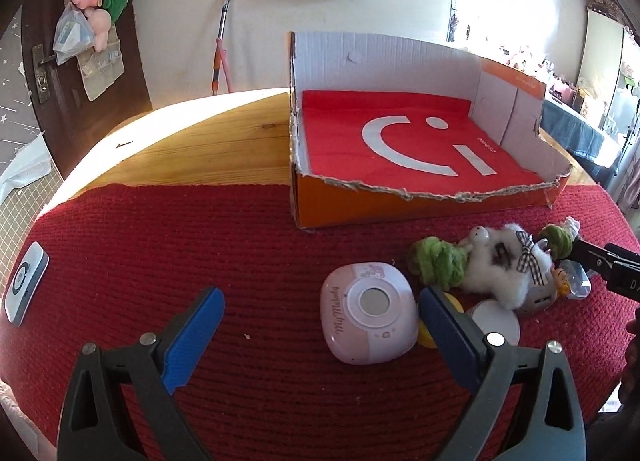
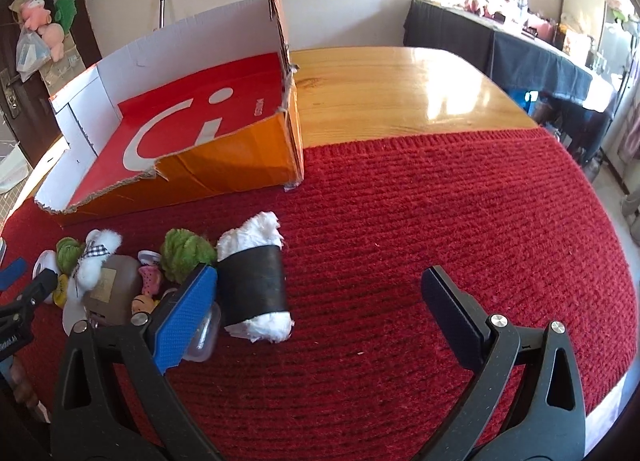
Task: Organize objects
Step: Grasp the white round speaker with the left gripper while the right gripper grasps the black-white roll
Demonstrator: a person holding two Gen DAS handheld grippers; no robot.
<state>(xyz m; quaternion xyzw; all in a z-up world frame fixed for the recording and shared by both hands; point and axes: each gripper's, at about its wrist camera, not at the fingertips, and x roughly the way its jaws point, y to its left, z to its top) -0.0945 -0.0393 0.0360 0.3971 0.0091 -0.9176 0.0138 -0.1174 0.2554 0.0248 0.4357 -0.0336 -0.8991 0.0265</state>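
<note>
my left gripper (image 1: 320, 315) hangs low over the red knitted mat (image 1: 168, 245), its fingers spread wide with nothing between them. the pink my melody gadget (image 1: 368, 319) lies flat on the mat in that gap, close against the right-hand finger and apart from the left-hand one. just beyond it sits a heap of small toys: a green yarn ball (image 1: 438, 263), a white fluffy plush with a checked bow (image 1: 506, 267), and a few small bits half hidden under it that i cannot make out. a white and blue device (image 1: 25, 281) lies on the mat's far left edge.

my right gripper (image 2: 320, 301) is also wide open and holds nothing. its blue-padded finger (image 2: 188, 317) sits over a clear plastic case, just beside the white fluffy roll with a black band (image 2: 254, 285), which lies on the mat.

the torn orange cardboard box (image 1: 420, 207) stands behind the toys, part on the mat and part on the wooden table (image 1: 216, 141), with only its red liner inside.
</note>
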